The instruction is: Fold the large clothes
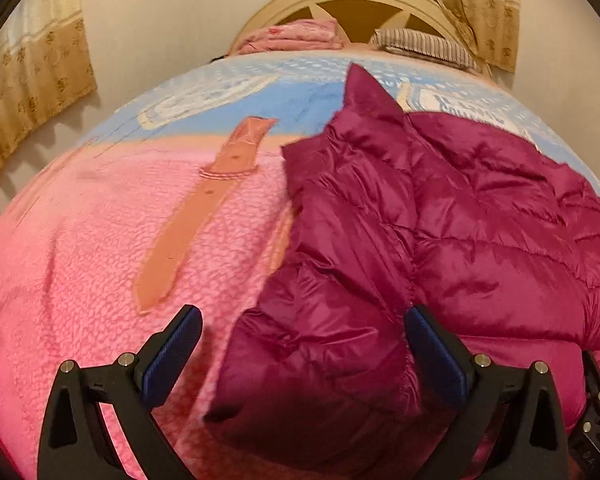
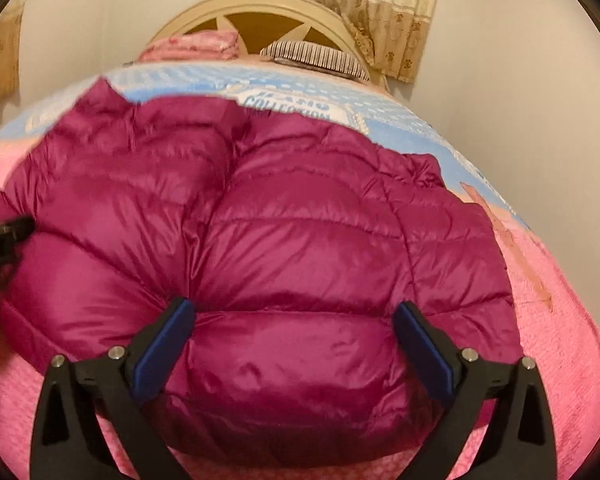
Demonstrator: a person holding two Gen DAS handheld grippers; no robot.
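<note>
Both claws are hanging over the jacket, angled downward at it. Left gripper (image 1: 304,354) is standing with its jaws spread wide, the blue pads (image 1: 172,354) apart and pressing on nothing; the near left corner of the jacket (image 1: 420,240) is lying between and beneath them, its puffy edge bunching just under the gap. Whether the cloth is brushing either pad is hard to tell (the frame is blurred there).

Right gripper (image 2: 296,346) is also standing wide open, its pads (image 2: 162,350) straddling the near hem of the jacket (image 2: 280,240); the quilted fabric is bulging up between the fingers, close to both pads, with no pinch showing. At the left edge of that view, part of the left gripper's black body is poking in beside the jacket.

That jacket, a shiny magenta quilted one, is lying spread on the bed cover (image 1: 80,260), with one pointed corner sticking up on its far side. Left of the jacket, the pink textured cover is lying bare, with an orange strap pattern (image 1: 196,216) on it. Beyond the jacket, the cover is turning blue, and past that a headboard (image 1: 360,4), a folded pink cloth (image 1: 296,36) and a striped pillow (image 1: 424,46) are sitting.
</note>
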